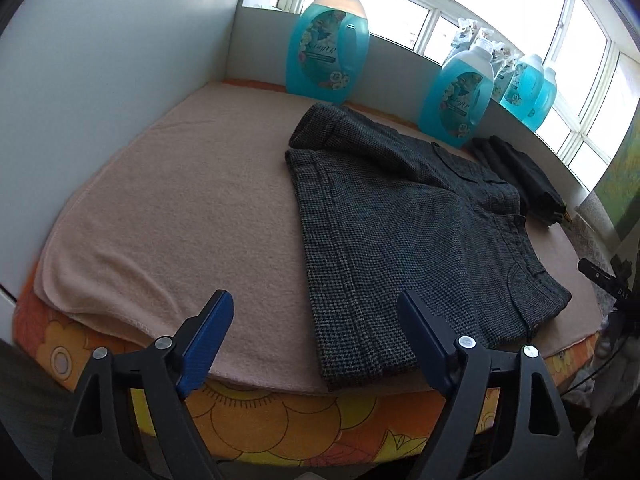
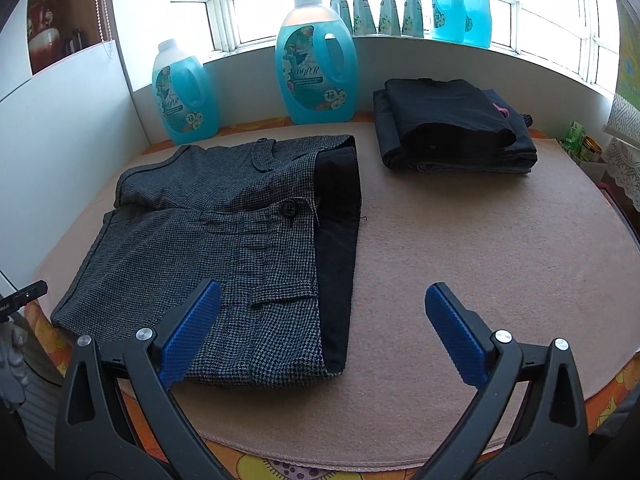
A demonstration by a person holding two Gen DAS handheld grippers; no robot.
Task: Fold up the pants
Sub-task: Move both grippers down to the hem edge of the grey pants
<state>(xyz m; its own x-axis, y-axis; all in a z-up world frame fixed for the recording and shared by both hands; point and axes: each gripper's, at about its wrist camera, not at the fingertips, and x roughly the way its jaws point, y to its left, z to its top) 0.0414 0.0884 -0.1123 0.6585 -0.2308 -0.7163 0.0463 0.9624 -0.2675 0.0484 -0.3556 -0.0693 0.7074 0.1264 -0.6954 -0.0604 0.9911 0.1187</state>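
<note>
Grey checked pants [image 2: 224, 240]: folded into a compact bundle, lying flat on the pink blanket [image 2: 460, 280]; centre-left of the right wrist frame, centre-right of the left wrist frame [image 1: 400, 216]. Dark lining exposed along the right edge of the bundle; one black button [image 2: 289, 208] visible near its middle.

Left tool [image 1: 316, 320]: lower centre of its frame, blue-padded fingers spread wide, holding nothing; the right finger overlaps the near edge of the pants in the picture, contact cannot be told.

Right tool [image 2: 322, 304]: lower centre of its frame, fingers spread wide, holding nothing; the left finger overlaps the near corner of the pants, contact cannot be told.

Stack of dark folded garments [image 2: 452, 128]: upper right of the right wrist frame, on the blanket, apart from the pants.

Blue detergent bottles: two on the surface against the back wall, one [image 2: 316, 60] behind the pants, one [image 2: 184, 92] at upper left; further bottles [image 2: 460, 4] and pouches [image 2: 376, 4] on the window sill.

Orange flowered cloth [image 1: 280, 420]: beneath the blanket, showing along the lower edge.
</note>
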